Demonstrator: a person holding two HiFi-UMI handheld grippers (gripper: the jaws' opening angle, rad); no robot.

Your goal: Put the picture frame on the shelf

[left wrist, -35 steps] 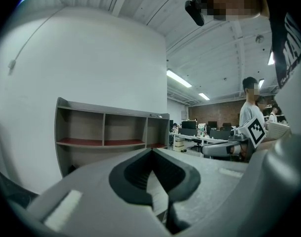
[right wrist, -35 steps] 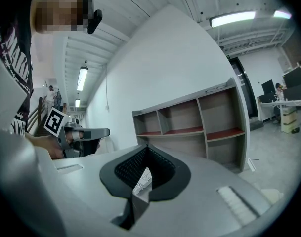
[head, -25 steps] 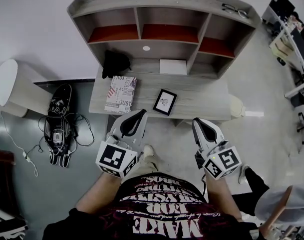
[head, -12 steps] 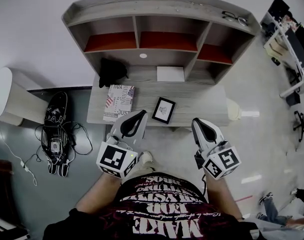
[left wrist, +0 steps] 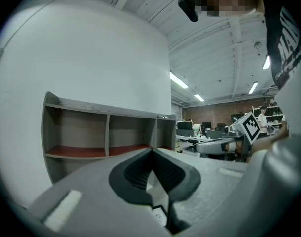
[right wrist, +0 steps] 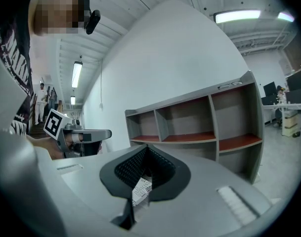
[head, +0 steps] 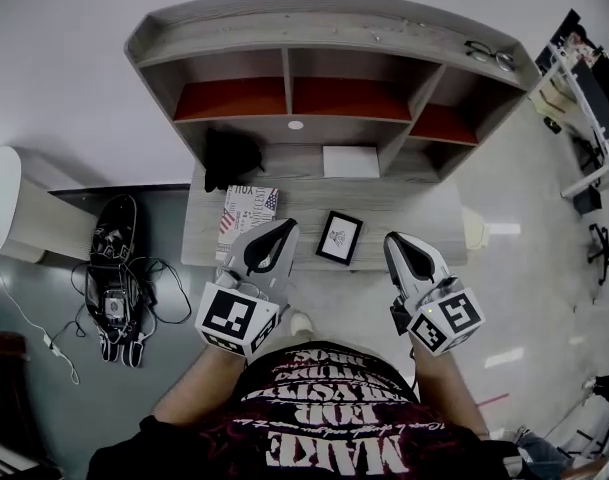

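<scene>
Seen from above my head, a pale grey desk (head: 414,213) carries a grey shelf (head: 324,33) with three open bays lined in red. The picture frame (head: 339,238) lies flat on the desk, out from the shelf's middle bay and close to the desk's near edge. It is small and black-edged, with a white mat and a dark print, and it is turned slightly askew. A patterned book (head: 246,213) lies out from the shelf's left bay, a white box (head: 350,161) sits at the foot of the shelf's middle bay, and a dark bundle (head: 231,155) sits at the foot of the left bay. I hold the left gripper (head: 284,228) and the right gripper (head: 393,241) farther out from the shelf than the frame, one on each side of it and neither touching it. In each gripper's own view the ribbed fingers (left wrist: 133,174) meet at their tips with nothing between them, so both must spread before any grasp. I judge the frame light and stiff. Its front is probably glazed, so it would be slick and breakable under a hard squeeze or a drop. Since it lies flat, I would take it across one border strip, or across its narrow width at two opposite edges, pressing on the moulding and not on the pane. I would lift it gently, because a thin edge can pivot or slip between the fingers.
</scene>
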